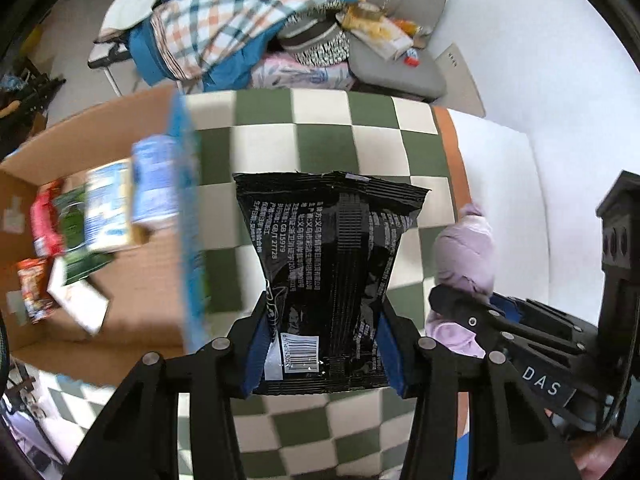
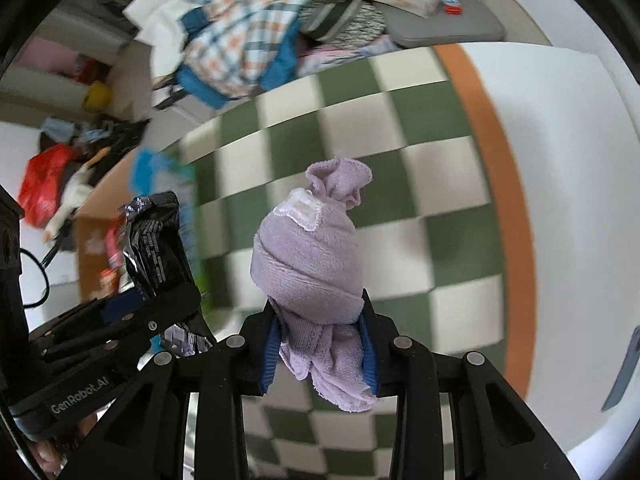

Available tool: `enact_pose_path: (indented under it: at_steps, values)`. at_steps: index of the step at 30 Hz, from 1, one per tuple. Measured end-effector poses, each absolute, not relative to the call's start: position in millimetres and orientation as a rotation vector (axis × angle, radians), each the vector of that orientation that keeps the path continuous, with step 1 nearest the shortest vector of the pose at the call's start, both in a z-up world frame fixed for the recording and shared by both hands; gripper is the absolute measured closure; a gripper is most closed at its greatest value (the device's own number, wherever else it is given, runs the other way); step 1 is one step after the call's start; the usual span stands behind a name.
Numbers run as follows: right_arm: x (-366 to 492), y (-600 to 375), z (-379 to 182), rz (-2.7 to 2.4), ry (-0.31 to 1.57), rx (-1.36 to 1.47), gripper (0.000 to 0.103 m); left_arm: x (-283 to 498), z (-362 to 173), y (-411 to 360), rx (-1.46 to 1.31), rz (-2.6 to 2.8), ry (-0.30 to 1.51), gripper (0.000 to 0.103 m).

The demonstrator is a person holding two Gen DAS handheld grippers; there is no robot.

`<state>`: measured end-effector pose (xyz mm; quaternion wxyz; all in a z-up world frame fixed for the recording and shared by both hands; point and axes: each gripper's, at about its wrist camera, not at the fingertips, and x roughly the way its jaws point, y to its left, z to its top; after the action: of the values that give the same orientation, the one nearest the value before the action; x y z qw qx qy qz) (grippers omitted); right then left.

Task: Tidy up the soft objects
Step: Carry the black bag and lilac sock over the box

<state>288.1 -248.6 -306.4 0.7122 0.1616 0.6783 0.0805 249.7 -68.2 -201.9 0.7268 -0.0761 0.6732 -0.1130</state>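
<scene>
My left gripper (image 1: 324,344) is shut on a black snack packet (image 1: 332,256), which hangs upright above the green and white checked cloth (image 1: 320,136). Its barcode end sits between the blue pads. My right gripper (image 2: 320,344) is shut on a rolled lilac towel (image 2: 308,256) with a white label, also held above the cloth. In the left wrist view the lilac towel (image 1: 466,256) and the right gripper (image 1: 460,304) show at the right. In the right wrist view the black packet (image 2: 154,240) and the left gripper (image 2: 160,320) show at the left.
A cardboard box (image 1: 132,264) at the left holds several snack packets and cartons. Beyond the cloth lie a checked blanket pile (image 1: 224,24) and a grey cushion (image 1: 400,56) with snack items on it. An orange band (image 2: 504,184) edges the cloth at the right, with white surface beyond.
</scene>
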Motion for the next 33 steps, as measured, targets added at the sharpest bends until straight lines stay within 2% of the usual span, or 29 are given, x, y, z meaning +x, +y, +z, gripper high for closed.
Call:
enact_pose_path:
  at_steps: [7,11,19,24,31,33]
  values:
    - [240,-152,-257,0.344,1.464,0.343,0.067,227,-175,31,-0.172,-0.153,1.438,0.058]
    - [229,-91,-247,0.404,1.457,0.299,0.068,228,-183,72,-0.173,-0.09,1.424,0.058]
    - [232,-14,-262,0.408,1.481,0.214,0.068,250,-225,125,-0.189,-0.047,1.48,0.058]
    - [248,-5,-282,0.379,1.5,0.183,0.068,265,-262,141,-0.248,-0.078,1.559,0.058]
    - [265,2,-302,0.339,1.515,0.171,0.067,278,-285,141,-0.269,-0.108,1.625,0.055]
    - [268,3,-305,0.332,1.516,0.17,0.063,280,-289,139,-0.27,-0.111,1.648,0.055]
